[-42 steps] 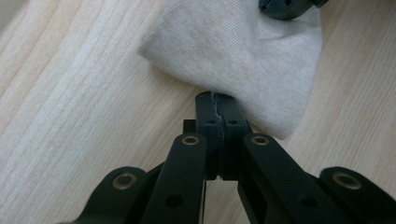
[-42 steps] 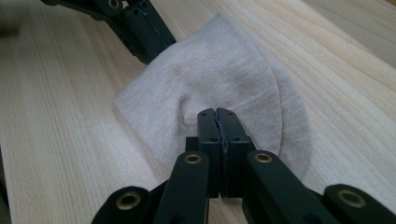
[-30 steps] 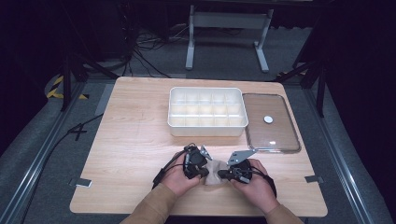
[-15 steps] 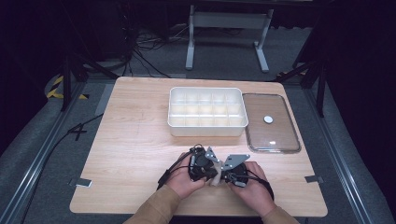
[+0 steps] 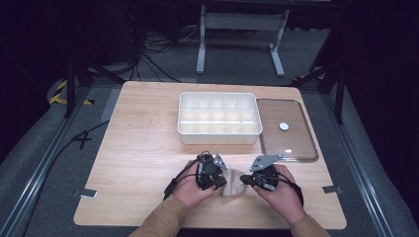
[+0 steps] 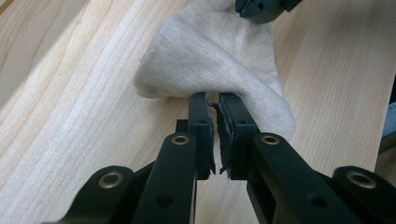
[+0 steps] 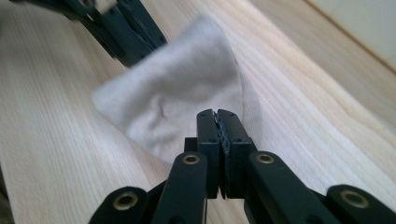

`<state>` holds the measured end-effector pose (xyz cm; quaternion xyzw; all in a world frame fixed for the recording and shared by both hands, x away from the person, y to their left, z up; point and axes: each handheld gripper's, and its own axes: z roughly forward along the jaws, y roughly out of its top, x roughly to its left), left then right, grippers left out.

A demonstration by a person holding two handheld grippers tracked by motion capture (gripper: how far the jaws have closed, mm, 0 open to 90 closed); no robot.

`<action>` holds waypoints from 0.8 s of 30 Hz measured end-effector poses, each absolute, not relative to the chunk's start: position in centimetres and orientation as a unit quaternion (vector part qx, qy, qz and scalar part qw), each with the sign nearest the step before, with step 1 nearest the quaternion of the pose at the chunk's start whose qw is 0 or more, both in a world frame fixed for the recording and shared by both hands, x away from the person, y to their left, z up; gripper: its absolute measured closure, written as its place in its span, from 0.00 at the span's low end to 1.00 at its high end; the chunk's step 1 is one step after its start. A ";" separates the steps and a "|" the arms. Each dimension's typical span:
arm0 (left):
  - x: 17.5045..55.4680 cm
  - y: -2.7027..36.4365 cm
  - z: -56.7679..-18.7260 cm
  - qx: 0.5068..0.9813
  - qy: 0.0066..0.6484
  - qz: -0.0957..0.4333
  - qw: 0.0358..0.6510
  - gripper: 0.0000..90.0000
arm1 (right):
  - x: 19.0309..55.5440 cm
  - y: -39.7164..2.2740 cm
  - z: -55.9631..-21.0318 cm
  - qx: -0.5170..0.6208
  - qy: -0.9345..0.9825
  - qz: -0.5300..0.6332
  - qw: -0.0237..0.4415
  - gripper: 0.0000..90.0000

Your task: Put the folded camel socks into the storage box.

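Left tongs [image 6: 214, 105] pinched on the near edge of a small beige knit cloth [image 6: 219, 51], jaws nearly together with a thin fold of fabric between. Right tongs [image 7: 218, 122] clamped tight on the opposite edge of the same cloth [image 7: 182, 88], jaws flush. Cloth lying between both hands at the near middle of the table [image 5: 143, 143], slightly bunched and partly lifted (likely a sock or little pouch, hard to tell). Judged light, limp and soft, nothing fragile, apt to sag and fold wherever unsupported; best taken by edges or corners, as here. Farther off, a white compartment tray [image 5: 219, 117], and to its right a clear lid [image 5: 286, 131].
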<state>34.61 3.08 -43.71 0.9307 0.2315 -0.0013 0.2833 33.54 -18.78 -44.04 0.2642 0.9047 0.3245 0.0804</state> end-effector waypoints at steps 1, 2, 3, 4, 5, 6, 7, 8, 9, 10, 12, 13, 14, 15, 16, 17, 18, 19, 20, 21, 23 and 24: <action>34.6 3.1 -43.7 0.932 0.230 -0.001 0.281 0.93 | 33.6 -18.8 -44.3 0.265 0.906 0.322 0.076 0.99; 34.6 3.1 -43.7 0.932 0.230 -0.004 0.282 0.93 | 33.6 -18.6 -44.7 0.265 0.907 0.319 0.068 0.99; 34.6 3.1 -43.7 0.932 0.230 -0.004 0.282 0.93 | 33.7 -18.5 -45.1 0.262 0.910 0.317 0.063 0.99; 34.6 3.1 -43.7 0.931 0.230 -0.005 0.282 0.93 | 33.7 -18.5 -45.1 0.262 0.910 0.317 0.063 0.99; 34.5 3.0 -43.7 0.931 0.229 -0.002 0.284 0.93 | 33.7 -18.3 -45.4 0.262 0.909 0.317 0.061 0.99; 34.5 3.0 -43.7 0.932 0.227 -0.002 0.283 0.93 | 33.7 -18.2 -45.5 0.262 0.908 0.321 0.058 0.99; 34.5 2.9 -43.7 0.932 0.225 -0.001 0.285 0.93 | 33.7 -18.2 -45.5 0.259 0.909 0.323 0.058 0.99; 34.5 2.8 -43.7 0.931 0.222 0.000 0.291 0.92 | 33.7 -18.1 -45.5 0.258 0.908 0.324 0.056 0.99; 34.5 2.7 -43.7 0.929 0.223 0.000 0.296 0.92 | 33.7 -18.1 -45.6 0.258 0.907 0.328 0.054 0.99; 34.4 2.5 -43.7 0.929 0.221 -0.001 0.296 0.92 | 33.7 -18.0 -45.8 0.259 0.904 0.335 0.051 1.00; 34.4 2.3 -43.6 0.930 0.218 0.002 0.296 0.92 | 33.8 -17.8 -46.1 0.263 0.898 0.350 0.040 1.00; 34.4 2.3 -43.6 0.930 0.218 0.004 0.298 0.92 | 33.8 -17.6 -46.1 0.260 0.898 0.353 0.039 1.00; 34.4 2.2 -43.6 0.928 0.220 0.006 0.300 0.92 | 33.7 -17.5 -46.2 0.258 0.898 0.353 0.039 1.00; 34.4 2.2 -43.6 0.928 0.219 0.010 0.301 0.92 | 33.7 -17.3 -46.2 0.254 0.899 0.354 0.039 1.00; 34.4 2.2 -43.6 0.927 0.222 0.009 0.302 0.92 | 33.6 -17.1 -46.3 0.249 0.899 0.358 0.038 1.00; 34.5 2.2 -43.7 0.926 0.223 0.010 0.303 0.92 | 33.5 -17.0 -46.3 0.248 0.899 0.359 0.038 1.00; 34.5 2.1 -43.8 0.927 0.228 0.009 0.299 0.92 | 33.5 -16.9 -46.3 0.245 0.899 0.361 0.037 1.00; 34.6 2.1 -43.9 0.927 0.231 0.005 0.294 0.92 | 33.5 -16.9 -46.4 0.242 0.900 0.361 0.037 1.00; 34.7 2.0 -44.2 0.926 0.239 0.002 0.293 0.92 | 33.4 -16.9 -46.4 0.238 0.900 0.362 0.039 1.00; 34.7 2.0 -44.2 0.926 0.239 0.002 0.293 0.92 | 33.5 -16.9 -46.5 0.236 0.900 0.364 0.039 1.00; 34.7 2.0 -44.4 0.922 0.251 0.000 0.295 0.92 | 33.5 -17.0 -46.5 0.240 0.898 0.367 0.033 1.00; 34.7 2.0 -44.4 0.922 0.251 0.001 0.295 0.92 | 33.6 -17.1 -46.6 0.240 0.897 0.370 0.030 1.00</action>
